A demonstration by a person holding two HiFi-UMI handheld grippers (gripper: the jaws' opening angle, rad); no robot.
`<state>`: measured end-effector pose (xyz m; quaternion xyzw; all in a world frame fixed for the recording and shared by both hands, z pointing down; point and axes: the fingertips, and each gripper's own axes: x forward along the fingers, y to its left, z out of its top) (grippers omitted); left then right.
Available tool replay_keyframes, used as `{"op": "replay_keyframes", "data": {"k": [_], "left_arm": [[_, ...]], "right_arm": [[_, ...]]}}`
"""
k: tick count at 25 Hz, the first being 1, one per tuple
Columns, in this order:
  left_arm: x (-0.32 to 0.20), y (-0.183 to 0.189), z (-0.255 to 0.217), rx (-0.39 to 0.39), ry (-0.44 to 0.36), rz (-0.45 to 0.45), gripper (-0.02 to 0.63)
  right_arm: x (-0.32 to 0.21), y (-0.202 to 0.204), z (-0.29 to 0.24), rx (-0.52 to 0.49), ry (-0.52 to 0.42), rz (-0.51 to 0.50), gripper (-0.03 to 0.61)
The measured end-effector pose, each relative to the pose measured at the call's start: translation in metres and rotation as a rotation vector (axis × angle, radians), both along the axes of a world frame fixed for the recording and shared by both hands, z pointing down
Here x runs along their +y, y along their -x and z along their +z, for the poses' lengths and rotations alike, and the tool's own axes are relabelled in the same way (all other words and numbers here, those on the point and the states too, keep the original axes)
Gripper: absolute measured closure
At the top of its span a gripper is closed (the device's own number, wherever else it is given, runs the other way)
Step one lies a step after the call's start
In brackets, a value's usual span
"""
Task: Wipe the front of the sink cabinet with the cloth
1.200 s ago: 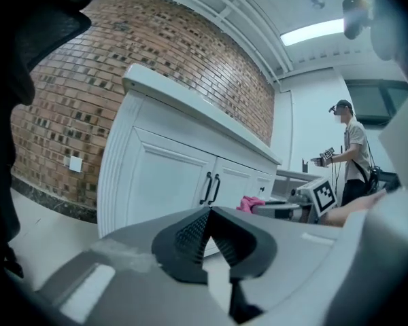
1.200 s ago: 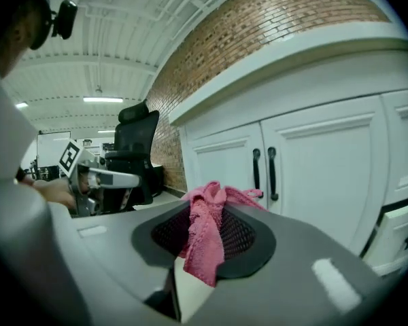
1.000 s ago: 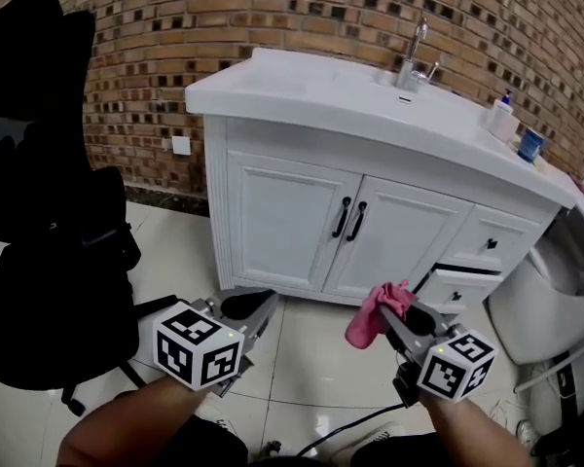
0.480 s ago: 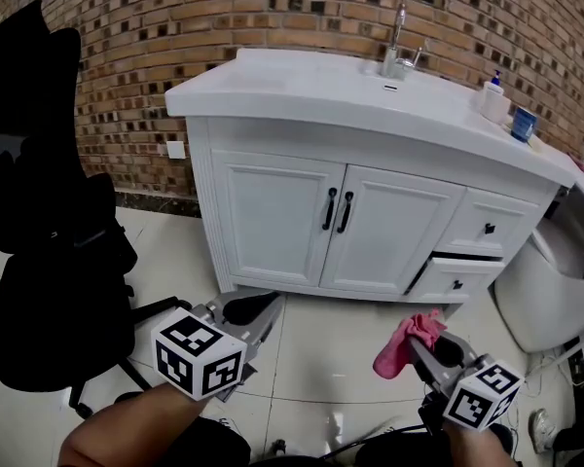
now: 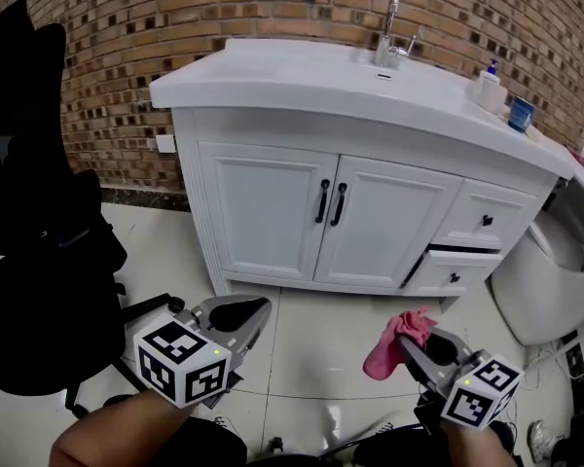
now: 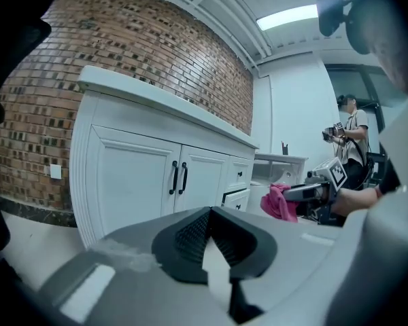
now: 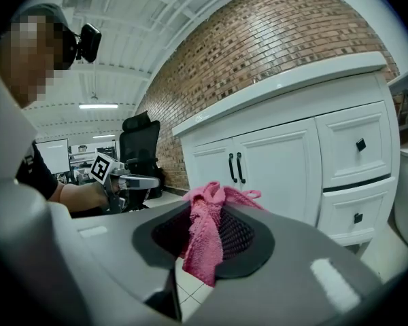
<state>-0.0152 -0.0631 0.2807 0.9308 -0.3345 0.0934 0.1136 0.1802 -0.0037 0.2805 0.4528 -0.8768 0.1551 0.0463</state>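
Head view shows the right claw (image 5: 418, 345) pinching the pink cloth (image 5: 387, 346) above the floor tiles (image 5: 311, 348), apart from the sink cabinet (image 5: 268, 212); the left claw (image 5: 245, 313) is pressed together, holding nothing

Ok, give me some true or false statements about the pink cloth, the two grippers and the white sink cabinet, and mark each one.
1. The right gripper has its jaws closed on the pink terry cloth. True.
2. The pink terry cloth is pressed against a door of the white sink cabinet. False: it hangs apart from the cabinet, above the pale tiled floor.
3. The left gripper grips a sponge. False: its jaws are together with nothing between them.
4. A black office chair stands to the left of the cabinet. True.
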Motion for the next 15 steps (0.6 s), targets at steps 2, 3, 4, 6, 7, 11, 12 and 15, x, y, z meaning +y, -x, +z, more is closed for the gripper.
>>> {"op": "replay_keyframes", "data": {"k": [2,3,4,6,7,11,12,15], "left_arm": [[0.0023,0.0012,0.0005,0.000,0.001,0.004,0.607],[0.0034,0.0023,0.0011,-0.001,0.001,0.005,0.607],[0.0039,0.0034,0.0016,-0.003,0.001,0.004,0.607],[0.0041,0.0057,0.0026,-0.006,0.002,0.002,0.607],[0.0042,0.0065,0.0030,-0.007,0.003,0.000,0.607],[0.0051,0.0065,0.0027,-0.007,0.002,-0.002,0.607],[0.0051,0.0062,0.0027,-0.007,0.001,-0.002,0.607],[0.0052,0.0054,0.0028,-0.008,0.003,-0.001,0.607]], "right_arm": [[0.0011,0.0012,0.0014,0.002,0.004,-0.002,0.483],[0.0018,0.0018,0.0019,0.003,0.005,-0.003,0.483],[0.0022,0.0021,0.0018,0.005,0.005,-0.003,0.483],[0.0022,0.0028,0.0013,0.005,0.003,-0.004,0.483],[0.0022,0.0034,0.0014,0.005,0.003,-0.005,0.483],[0.0025,0.0066,0.0022,0.010,0.005,-0.010,0.483],[0.0026,0.0074,0.0024,0.011,0.004,-0.011,0.483],[0.0035,0.0087,0.0044,0.014,0.010,-0.015,0.483]]}}
